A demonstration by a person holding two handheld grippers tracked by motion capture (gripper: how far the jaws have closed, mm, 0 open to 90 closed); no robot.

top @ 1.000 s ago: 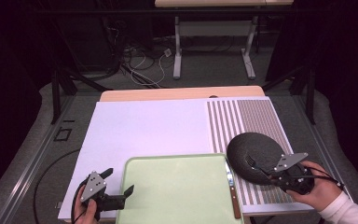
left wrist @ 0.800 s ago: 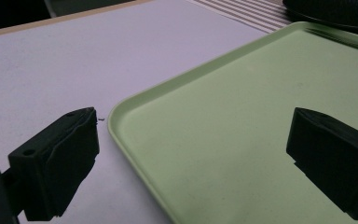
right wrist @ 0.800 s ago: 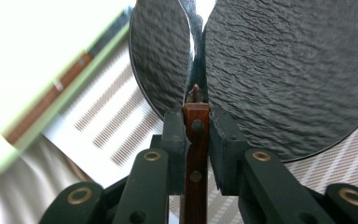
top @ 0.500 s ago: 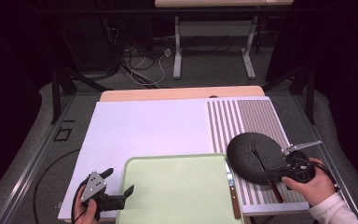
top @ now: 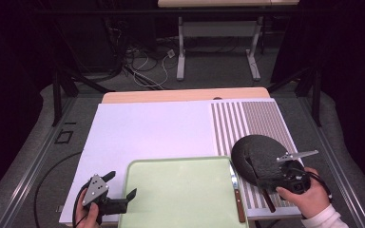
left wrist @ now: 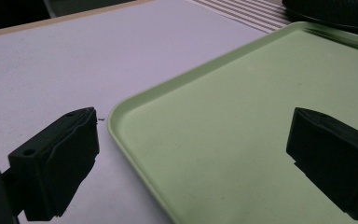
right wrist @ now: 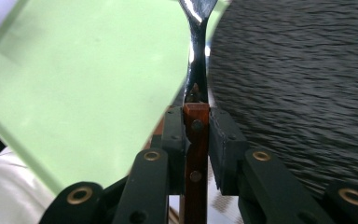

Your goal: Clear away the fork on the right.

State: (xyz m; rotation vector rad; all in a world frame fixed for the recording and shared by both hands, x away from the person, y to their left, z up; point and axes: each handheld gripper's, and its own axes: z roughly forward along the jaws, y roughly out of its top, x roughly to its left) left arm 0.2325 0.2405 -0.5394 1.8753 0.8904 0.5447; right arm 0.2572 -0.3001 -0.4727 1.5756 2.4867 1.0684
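A pale green tray point(top: 180, 190) point(left wrist: 242, 116) point(right wrist: 74, 84) lies at the front of the table. To its right sits a round black plate point(top: 261, 152) point(right wrist: 298, 93). My right gripper point(top: 266, 183) point(right wrist: 196, 116) is shut on the wooden handle of a metal utensil point(top: 269, 202) point(right wrist: 196, 60), held over the plate's near-left edge with its head pointing away from me. A wooden-handled knife point(top: 236, 194) lies flat along the tray's right rim. My left gripper point(top: 122, 184) point(left wrist: 193, 126) stands open at the tray's near-left corner, nothing between its jaws.
A white mat point(top: 147, 133) covers the table, with a striped mat point(top: 266, 118) on its right side under the plate. Beyond the table stand dark floor, loose cables and a bench's legs point(top: 180, 47).
My right hand has rolled, so its grey top plate now shows edge-on, and it has shifted slightly over the plate with the utensil. The left gripper has stayed put.
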